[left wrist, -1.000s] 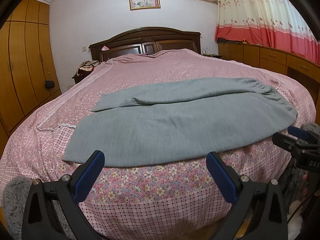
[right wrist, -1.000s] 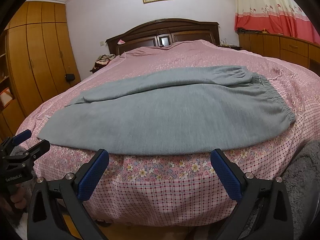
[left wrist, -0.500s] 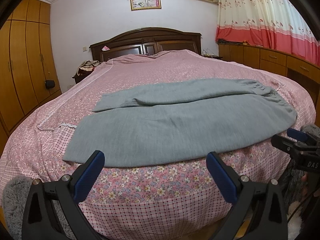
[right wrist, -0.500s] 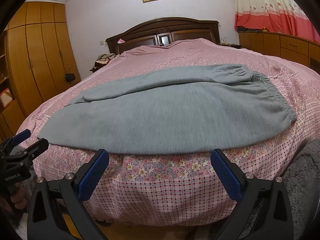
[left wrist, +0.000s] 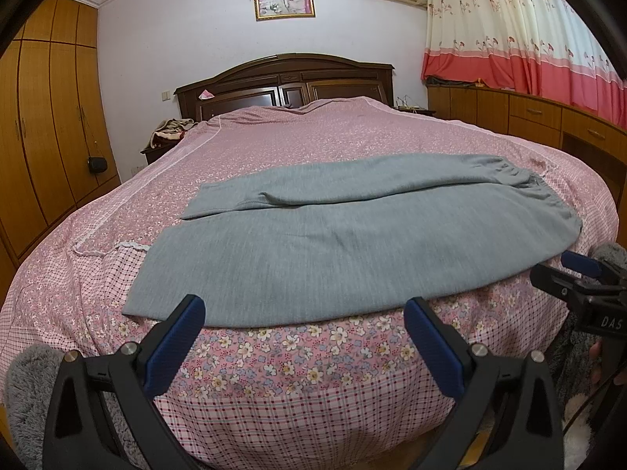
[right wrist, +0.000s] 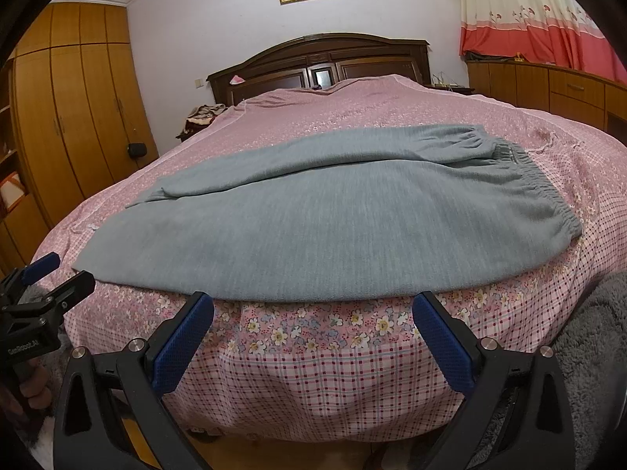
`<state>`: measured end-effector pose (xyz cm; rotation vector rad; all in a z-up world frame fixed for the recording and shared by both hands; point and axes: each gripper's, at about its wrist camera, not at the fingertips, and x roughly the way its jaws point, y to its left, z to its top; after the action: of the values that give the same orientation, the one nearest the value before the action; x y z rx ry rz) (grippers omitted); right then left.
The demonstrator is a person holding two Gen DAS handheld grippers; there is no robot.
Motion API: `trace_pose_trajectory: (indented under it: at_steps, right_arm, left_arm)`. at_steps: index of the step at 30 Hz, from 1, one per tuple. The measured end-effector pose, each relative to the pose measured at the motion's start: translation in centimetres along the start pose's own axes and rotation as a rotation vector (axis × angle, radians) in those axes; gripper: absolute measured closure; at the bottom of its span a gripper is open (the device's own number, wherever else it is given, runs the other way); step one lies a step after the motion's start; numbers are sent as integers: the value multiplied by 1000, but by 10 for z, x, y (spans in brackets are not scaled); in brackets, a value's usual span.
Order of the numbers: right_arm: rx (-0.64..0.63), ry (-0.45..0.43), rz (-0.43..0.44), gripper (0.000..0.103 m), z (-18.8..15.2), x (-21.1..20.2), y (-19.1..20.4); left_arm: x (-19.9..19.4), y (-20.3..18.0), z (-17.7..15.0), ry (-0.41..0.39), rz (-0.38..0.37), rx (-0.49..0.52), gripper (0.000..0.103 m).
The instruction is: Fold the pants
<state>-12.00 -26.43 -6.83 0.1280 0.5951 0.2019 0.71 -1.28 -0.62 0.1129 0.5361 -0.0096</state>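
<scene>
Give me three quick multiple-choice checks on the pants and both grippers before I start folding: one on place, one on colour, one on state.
1. Where does the waistband lie?
A. At the right end
B. At the left end
C. Toward the headboard

2. What colour are the pants?
A. Pink
B. Grey
C. Brown

3. How do the two grippers stand?
A. Both open, holding nothing
B. Left shut on the pants
C. Both shut on the bedspread

Answers:
1. A: the gathered waistband sits at the right end, the leg ends at the left.
2. B: the pants are grey on the pink flowered bedspread.
3. A: the left gripper and right gripper have their fingers spread wide, short of the cloth.
</scene>
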Motion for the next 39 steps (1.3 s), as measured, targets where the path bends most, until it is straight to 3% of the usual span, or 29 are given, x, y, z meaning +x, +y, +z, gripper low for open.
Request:
trace_pose_trajectory:
  at_steps: [19, 22, 25, 28, 32, 33, 36, 39]
  right_arm:
    - [56, 17, 22, 0, 11, -2, -9]
    - [54, -19, 87, 0, 38, -20, -13]
    - [-57, -29, 45, 0, 80, -32, -16]
    - [-229, -24, 39, 0, 134, -31, -26]
    - [-496, 98, 183, 0, 202, 8, -36]
    - [-540, 155, 232, 1, 213, 21, -37]
    - [-690, 409, 432, 7, 245, 79, -38]
    - [-855, 605, 449, 12, 257, 128, -31]
  left_arm:
    - [7, 3, 3, 27, -10, -12, 0]
    - [8, 6, 11, 32, -79, -8, 0]
    - [10, 6, 31, 30, -164, 60, 0]
    - [24, 1, 64, 31, -203, 237, 0]
    - [48, -6, 102, 47, -331, 484, 0]
    - [62, -10, 116, 78, -367, 579, 0]
    - [96, -17, 146, 110, -393, 741, 0]
    - [137, -23, 175, 176, -399, 853, 6]
